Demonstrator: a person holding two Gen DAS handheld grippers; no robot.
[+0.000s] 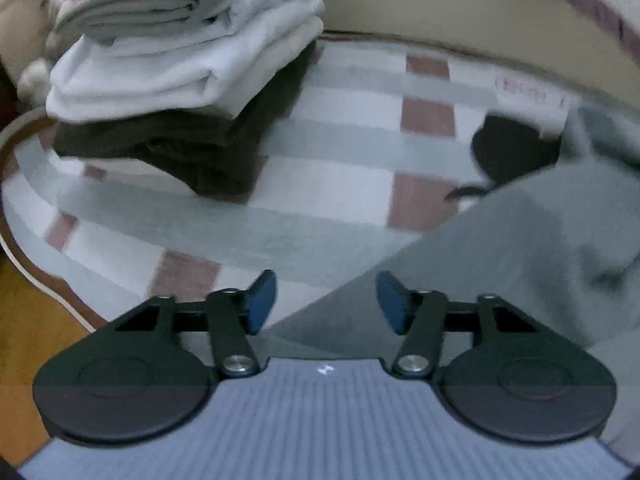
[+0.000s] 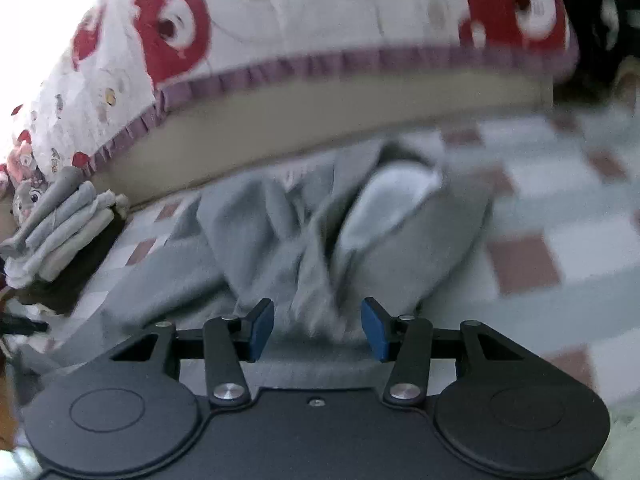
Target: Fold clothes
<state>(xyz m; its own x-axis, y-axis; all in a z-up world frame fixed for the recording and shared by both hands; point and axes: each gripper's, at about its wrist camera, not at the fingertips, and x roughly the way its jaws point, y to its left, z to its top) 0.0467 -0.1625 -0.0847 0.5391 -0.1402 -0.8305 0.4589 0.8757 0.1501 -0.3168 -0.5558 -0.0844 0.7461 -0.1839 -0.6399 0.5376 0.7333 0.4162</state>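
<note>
Both hand-held grippers agape, empty: L (image 1: 326, 300), R (image 2: 318, 328). Grey garment (image 2: 280, 248) bunched at 12 — pinch edges, spread flat w/o dragging.

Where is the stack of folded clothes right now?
The stack of folded clothes sits upper left in the left wrist view, on the checked bedsheet; the right wrist view shows it far left, left of the crumpled grey garment.

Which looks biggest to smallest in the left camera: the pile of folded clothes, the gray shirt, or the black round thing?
1. Pile of folded clothes and gray shirt look about alike; the shirt is nearer and cut off at the edge, so I won't rank them.
2. Black round thing, clearly smallest.
</note>
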